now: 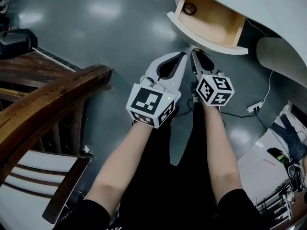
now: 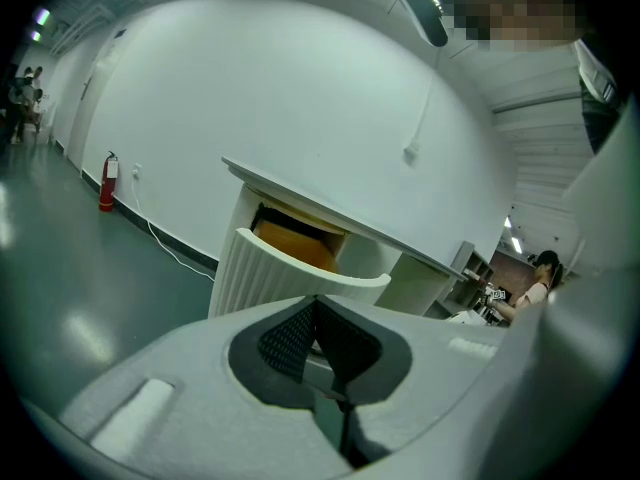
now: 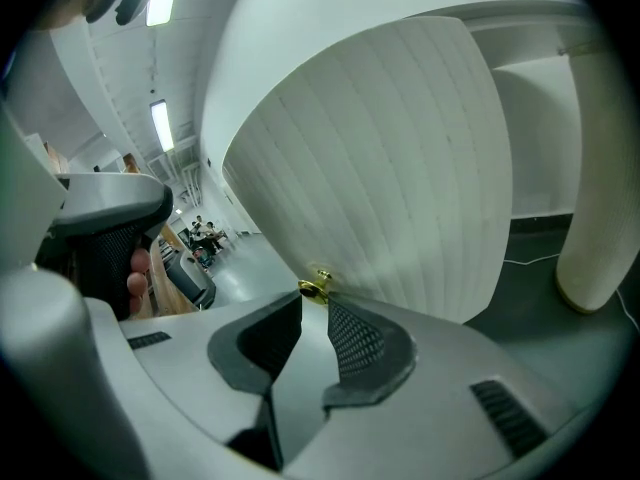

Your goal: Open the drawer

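The white cabinet's drawer [image 1: 206,42] stands pulled out, its wooden inside showing, with a small black ring [image 1: 190,8] lying in it. The drawer's ribbed white front [image 3: 390,158] carries a small gold knob [image 3: 317,286]. My right gripper [image 3: 315,303] is shut on that knob, which sits right at its fingertips; in the head view the right gripper [image 1: 195,51] touches the drawer front's lower edge. My left gripper [image 1: 183,55] hangs beside it, shut on nothing, a little short of the drawer [image 2: 270,273]. In its own view the left gripper [image 2: 315,300] shows its pads meeting.
A dark wooden chair [image 1: 48,104] stands at the left. A white power strip [image 1: 254,107] with its cable lies on the grey floor at the right, near a round white leg [image 1: 280,56]. A red fire extinguisher [image 2: 106,183] stands by the far wall.
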{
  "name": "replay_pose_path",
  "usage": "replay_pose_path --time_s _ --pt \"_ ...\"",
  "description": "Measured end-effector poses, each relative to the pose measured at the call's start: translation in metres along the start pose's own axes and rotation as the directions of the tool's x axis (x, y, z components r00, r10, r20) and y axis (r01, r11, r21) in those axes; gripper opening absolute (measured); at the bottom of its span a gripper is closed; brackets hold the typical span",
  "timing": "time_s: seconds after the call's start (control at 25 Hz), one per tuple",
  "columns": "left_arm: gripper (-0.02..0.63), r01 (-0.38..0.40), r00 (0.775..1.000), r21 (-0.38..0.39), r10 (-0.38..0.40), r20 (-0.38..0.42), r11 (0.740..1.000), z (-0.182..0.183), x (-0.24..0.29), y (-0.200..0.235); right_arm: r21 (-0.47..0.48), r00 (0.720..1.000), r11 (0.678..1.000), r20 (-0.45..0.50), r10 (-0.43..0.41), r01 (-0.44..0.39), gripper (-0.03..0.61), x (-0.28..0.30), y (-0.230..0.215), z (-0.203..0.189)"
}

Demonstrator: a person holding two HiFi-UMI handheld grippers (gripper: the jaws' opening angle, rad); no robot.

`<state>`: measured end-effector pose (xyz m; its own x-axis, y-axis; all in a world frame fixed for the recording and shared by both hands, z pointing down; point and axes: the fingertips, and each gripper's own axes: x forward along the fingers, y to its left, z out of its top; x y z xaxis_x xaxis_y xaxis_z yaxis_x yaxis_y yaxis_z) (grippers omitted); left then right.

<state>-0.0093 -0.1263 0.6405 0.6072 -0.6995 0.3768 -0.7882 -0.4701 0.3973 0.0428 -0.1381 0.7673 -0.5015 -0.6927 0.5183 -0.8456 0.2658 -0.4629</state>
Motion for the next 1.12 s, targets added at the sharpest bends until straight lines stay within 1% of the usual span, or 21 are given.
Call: replay_pose_path --time_s 0.36,0.6,1.0,1.12 --pt "0.009 0.017 1.0 -0.008 -0.017 -0.009 1.0 -0.001 -0.01 -0.005 0.004 0.999 1.0 -0.035 -0.018 0.018 0.092 -0.012 0.007 -0.019" --pt "0.009 0.024 0.999 -0.002 -0.024 -0.024 1.0 -0.01 -0.023 -0.011 0.011 0.999 1.0 -0.049 -0.023 0.024 0.094 -0.018 0.012 -0.032" --pt "0.009 0.012 0.999 0.005 -0.012 -0.039 1.0 -0.014 -0.038 -0.02 0.032 0.999 0.999 -0.052 -0.014 0.016 0.094 -0.022 0.016 -0.038" --pt "0.009 0.013 0.999 0.01 -0.013 -0.042 1.0 -0.013 -0.04 -0.024 0.048 0.998 0.998 -0.054 -0.023 0.026 0.092 -0.027 0.015 -0.038"
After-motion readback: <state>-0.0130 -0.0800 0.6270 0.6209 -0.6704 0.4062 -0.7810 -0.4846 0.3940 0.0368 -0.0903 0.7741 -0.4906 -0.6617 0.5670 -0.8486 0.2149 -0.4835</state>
